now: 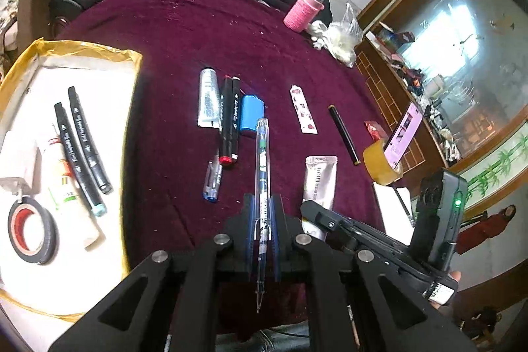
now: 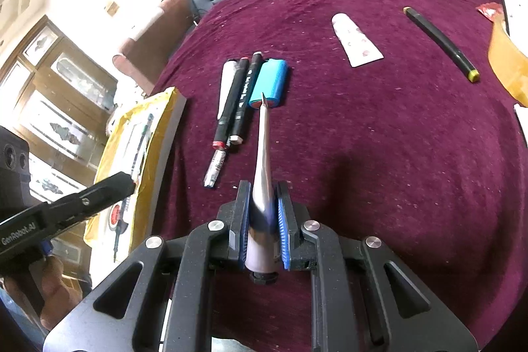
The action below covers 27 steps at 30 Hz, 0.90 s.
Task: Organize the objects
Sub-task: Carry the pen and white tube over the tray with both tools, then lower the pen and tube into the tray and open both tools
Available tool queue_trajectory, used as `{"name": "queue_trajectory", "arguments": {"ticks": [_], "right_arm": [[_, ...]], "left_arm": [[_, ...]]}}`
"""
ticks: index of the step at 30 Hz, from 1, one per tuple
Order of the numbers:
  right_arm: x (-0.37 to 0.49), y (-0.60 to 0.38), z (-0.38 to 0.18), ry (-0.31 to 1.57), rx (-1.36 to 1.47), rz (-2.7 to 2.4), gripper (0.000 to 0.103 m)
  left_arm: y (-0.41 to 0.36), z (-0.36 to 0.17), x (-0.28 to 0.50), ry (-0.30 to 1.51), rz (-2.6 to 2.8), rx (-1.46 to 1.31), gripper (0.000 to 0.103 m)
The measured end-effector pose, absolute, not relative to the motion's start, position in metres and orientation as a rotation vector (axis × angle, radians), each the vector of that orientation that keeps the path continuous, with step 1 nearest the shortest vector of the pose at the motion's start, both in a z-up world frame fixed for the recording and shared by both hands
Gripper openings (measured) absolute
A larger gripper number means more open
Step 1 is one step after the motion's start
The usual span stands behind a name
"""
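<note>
Your left tongs (image 1: pixel 263 216) clamp a clear pen (image 1: pixel 262 174), your right tongs (image 2: pixel 263 213), facing the "GenRobot.AI" lettering (image 2: pixel 18 235), clamp a silver tube (image 2: pixel 262 174).

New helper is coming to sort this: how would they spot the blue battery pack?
On the maroon tablecloth, find the two black markers lying side by side mid-table. The blue battery pack lies against them: short, blocky, the only bright blue thing.

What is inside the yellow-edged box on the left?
In the box: two black markers, a roll of black tape, a white tube partly under the markers, and a white block. Anything beneath them is hidden.
</note>
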State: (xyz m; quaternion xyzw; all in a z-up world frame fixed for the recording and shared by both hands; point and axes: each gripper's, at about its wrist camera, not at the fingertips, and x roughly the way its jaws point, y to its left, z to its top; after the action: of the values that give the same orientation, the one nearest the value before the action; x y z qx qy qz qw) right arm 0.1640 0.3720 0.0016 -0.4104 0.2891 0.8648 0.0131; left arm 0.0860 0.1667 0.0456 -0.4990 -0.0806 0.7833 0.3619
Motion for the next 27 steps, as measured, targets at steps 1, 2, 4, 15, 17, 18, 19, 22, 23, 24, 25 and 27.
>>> {"name": "queue_trajectory", "arguments": {"ticks": [1, 2, 4, 15, 17, 18, 19, 22, 23, 24, 25, 27], "right_arm": [[0.162, 0.370, 0.003, 0.887, -1.287, 2.702, 0.014], [0.161, 0.367, 0.004, 0.873, -1.294, 2.710, 0.014], [0.158, 0.361, 0.007, 0.847, -1.303, 2.733, 0.014], [0.140, 0.310, 0.027, 0.727, -1.368, 2.907, 0.015], [0.132, 0.296, 0.025, 0.702, -1.405, 2.938, 0.015], [0.129, 0.290, 0.025, 0.695, -1.420, 2.947, 0.015], [0.124, 0.284, 0.025, 0.690, -1.438, 2.958, 0.015], [0.109, 0.268, 0.024, 0.671, -1.489, 2.983, 0.015], [0.105, 0.264, 0.025, 0.662, -1.497, 2.988, 0.015], [0.100, 0.258, 0.025, 0.643, -1.502, 3.000, 0.015], [0.096, 0.256, 0.025, 0.632, -1.505, 3.005, 0.015], [0.086, 0.250, 0.024, 0.615, -1.529, 3.012, 0.015]], "left_arm": [[0.164, 0.046, 0.085, -0.216, 2.019, -1.288, 0.007], [0.161, 0.046, 0.084, -0.228, 2.017, -1.293, 0.007], [0.155, 0.045, 0.083, -0.253, 2.007, -1.306, 0.007], [0.082, 0.069, 0.072, -0.310, 2.164, -1.298, 0.007], [0.064, 0.069, 0.068, -0.313, 2.220, -1.306, 0.007], [0.057, 0.069, 0.065, -0.300, 2.252, -1.313, 0.007], [0.049, 0.068, 0.059, -0.290, 2.291, -1.328, 0.006], [0.032, 0.062, 0.043, -0.296, 2.343, -1.365, 0.006], [0.029, 0.060, 0.039, -0.294, 2.354, -1.372, 0.006], [0.028, 0.057, 0.034, -0.291, 2.361, -1.379, 0.006], [0.027, 0.052, 0.027, -0.302, 2.362, -1.392, 0.006], [0.027, 0.045, 0.014, -0.315, 2.365, -1.404, 0.006]]}}
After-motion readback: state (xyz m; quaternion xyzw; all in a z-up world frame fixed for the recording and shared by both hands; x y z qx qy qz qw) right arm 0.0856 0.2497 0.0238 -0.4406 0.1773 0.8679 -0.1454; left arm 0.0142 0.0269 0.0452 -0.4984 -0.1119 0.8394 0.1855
